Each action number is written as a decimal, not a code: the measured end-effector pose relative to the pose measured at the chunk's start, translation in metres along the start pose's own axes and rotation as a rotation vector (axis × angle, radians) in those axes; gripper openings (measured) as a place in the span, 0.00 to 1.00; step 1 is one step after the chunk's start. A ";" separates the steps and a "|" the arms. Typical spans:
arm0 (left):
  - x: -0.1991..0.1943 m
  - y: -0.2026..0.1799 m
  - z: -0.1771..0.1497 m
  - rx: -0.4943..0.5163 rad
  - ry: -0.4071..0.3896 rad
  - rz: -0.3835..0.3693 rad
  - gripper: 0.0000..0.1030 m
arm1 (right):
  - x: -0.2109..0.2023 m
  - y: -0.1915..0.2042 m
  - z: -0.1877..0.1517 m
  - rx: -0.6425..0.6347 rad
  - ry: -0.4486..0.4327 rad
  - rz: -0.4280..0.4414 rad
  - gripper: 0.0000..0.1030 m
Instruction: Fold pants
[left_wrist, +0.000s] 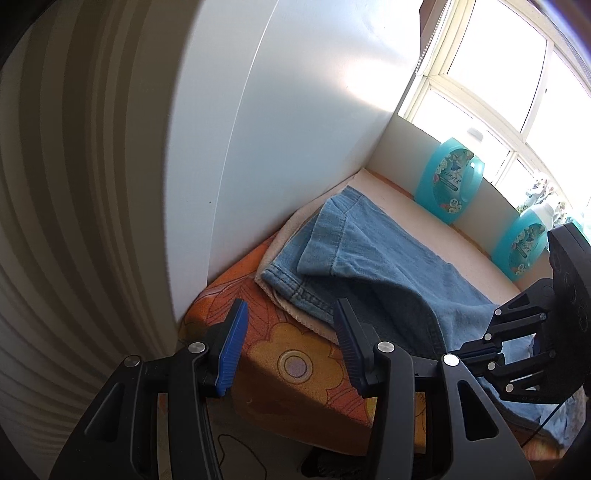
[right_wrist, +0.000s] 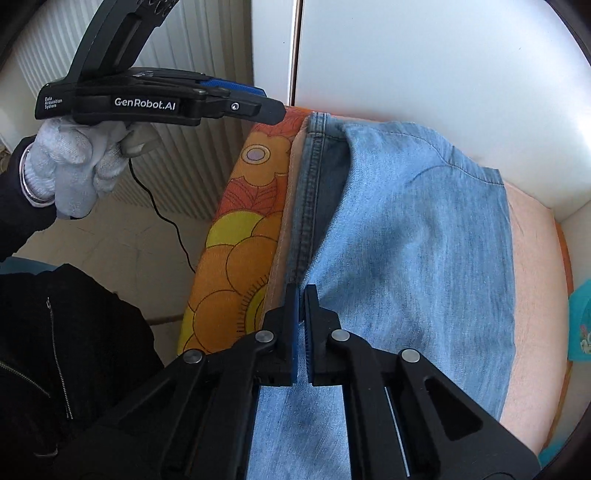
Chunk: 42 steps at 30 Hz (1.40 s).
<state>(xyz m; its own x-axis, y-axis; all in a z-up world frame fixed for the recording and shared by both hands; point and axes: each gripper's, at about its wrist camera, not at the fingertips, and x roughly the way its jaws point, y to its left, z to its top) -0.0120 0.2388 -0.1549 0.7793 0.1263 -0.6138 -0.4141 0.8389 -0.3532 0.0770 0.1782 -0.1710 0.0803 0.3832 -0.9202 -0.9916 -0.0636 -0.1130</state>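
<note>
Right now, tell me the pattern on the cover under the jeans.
Orange with big yellow flowers; the cover shows best in the right wrist view.

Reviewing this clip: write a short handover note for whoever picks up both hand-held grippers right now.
Left hand-held gripper: jaws open, empty, hovering off the cushion's near corner.
Right hand-held gripper: shut at the seamed near edge of the jeans; whether it pinches fabric is unclear.
Jeans lie spread on a pale towel, one hem end flipped over.
Done: at most a partial fold.
Left: finish folding and square up.
</note>
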 end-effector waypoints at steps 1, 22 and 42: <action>0.002 0.000 0.001 -0.003 0.000 -0.004 0.45 | 0.002 -0.004 0.000 0.024 0.003 0.013 0.03; -0.036 0.047 -0.021 -0.117 -0.032 0.043 0.45 | 0.046 -0.022 0.125 -0.092 -0.020 -0.162 0.45; -0.030 0.037 -0.028 -0.103 -0.019 -0.026 0.45 | 0.038 -0.030 0.121 0.159 -0.107 0.011 0.36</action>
<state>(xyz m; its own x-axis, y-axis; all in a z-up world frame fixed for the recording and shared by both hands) -0.0640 0.2509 -0.1690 0.7990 0.1160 -0.5900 -0.4388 0.7833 -0.4403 0.0979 0.3066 -0.1569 0.0662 0.4797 -0.8749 -0.9966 0.0750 -0.0342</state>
